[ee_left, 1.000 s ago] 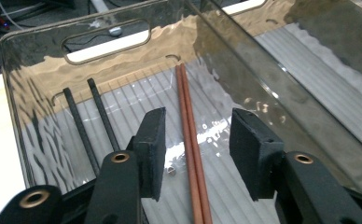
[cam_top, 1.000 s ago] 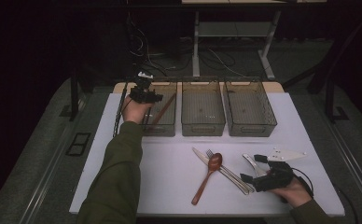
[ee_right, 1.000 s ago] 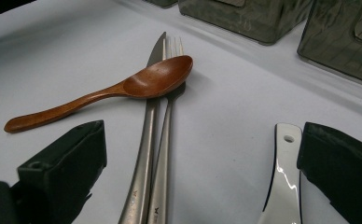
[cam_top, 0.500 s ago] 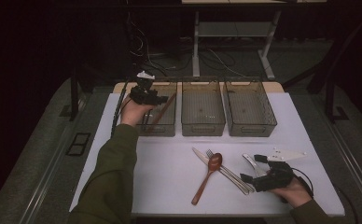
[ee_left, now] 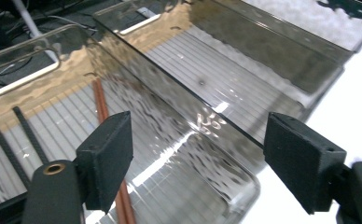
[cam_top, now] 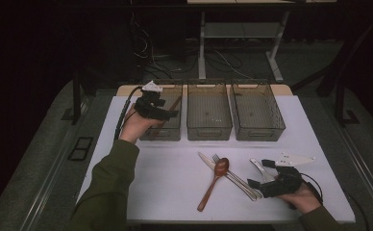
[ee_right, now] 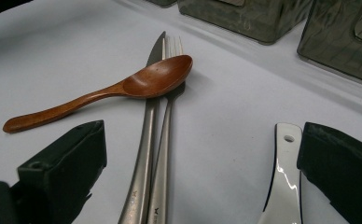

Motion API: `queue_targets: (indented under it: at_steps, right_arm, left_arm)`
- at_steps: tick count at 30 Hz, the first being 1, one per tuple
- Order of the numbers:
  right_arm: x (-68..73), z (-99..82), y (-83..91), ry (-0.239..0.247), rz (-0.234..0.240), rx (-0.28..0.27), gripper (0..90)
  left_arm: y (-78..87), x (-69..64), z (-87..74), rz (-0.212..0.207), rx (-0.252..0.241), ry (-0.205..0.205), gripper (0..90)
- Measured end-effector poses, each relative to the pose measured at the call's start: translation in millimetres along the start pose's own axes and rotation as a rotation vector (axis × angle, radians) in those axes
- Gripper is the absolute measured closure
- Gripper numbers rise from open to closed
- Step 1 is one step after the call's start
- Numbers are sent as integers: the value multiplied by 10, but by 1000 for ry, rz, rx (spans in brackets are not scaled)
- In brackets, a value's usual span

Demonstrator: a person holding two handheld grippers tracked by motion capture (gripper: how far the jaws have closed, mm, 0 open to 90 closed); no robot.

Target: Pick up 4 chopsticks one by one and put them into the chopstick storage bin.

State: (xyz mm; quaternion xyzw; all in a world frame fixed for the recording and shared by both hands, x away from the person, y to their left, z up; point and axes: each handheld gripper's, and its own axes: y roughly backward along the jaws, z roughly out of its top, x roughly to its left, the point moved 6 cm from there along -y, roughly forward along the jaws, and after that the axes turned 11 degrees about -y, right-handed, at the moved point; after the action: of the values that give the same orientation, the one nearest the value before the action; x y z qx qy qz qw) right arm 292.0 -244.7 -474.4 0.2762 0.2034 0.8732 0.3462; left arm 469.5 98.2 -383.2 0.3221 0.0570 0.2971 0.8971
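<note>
- The left gripper (cam_top: 167,114) hovers over the leftmost of three clear bins (cam_top: 161,126) at the far side of the white table (cam_top: 165,168). Its jaws have just been opening and now stand wide apart with nothing between them.
- Directly below that gripper, inside the bin, lie reddish-brown chopsticks (ee_left: 105,140), with a pair of black chopsticks (ee_left: 27,135) beside them against the bin floor.
- Just past its right jaw rises the shared wall of the middle bin (cam_top: 208,113); a third bin (cam_top: 256,113) sits beyond that one.
- The right gripper (cam_top: 264,180) rests low on the table near the front edge, jaws released and wide, gripping nothing.
- Between its jaws lie the handles of a metal knife (ee_right: 144,154) and fork (ee_right: 165,154), side by side and touching.
- A wooden spoon (ee_right: 123,91) lies across them, its bowl resting on the fork.
- Beside the right jaw, a white spoon handle (ee_right: 284,177) lies on the table.
</note>
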Motion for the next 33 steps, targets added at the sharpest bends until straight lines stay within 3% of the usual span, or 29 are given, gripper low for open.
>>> queue_targets:
  at_steps: [4, 14, 22, 29, 33]
  right_arm:
    - [1, 1, 1, -1, 0, -1, 10]
    - [-1, 0, -5, -2, -1, -1, 11]
    - [-1, 1, -5, -4, 0, -1, 11]
    - [-7, 3, -7, -4, -2, -3, 10]
    - [-1, 2, 1, -3, -2, -4, 11]
  left_arm:
    - [67, -163, -52, -13, -2, -25, 188]
    - [209, -467, -247, -36, -44, -42, 125]
    - [269, -711, -482, -53, -63, -28, 11]
    - [294, -842, -687, -65, -81, -14, 0]
    - [347, -935, -781, -61, -104, -29, 0]
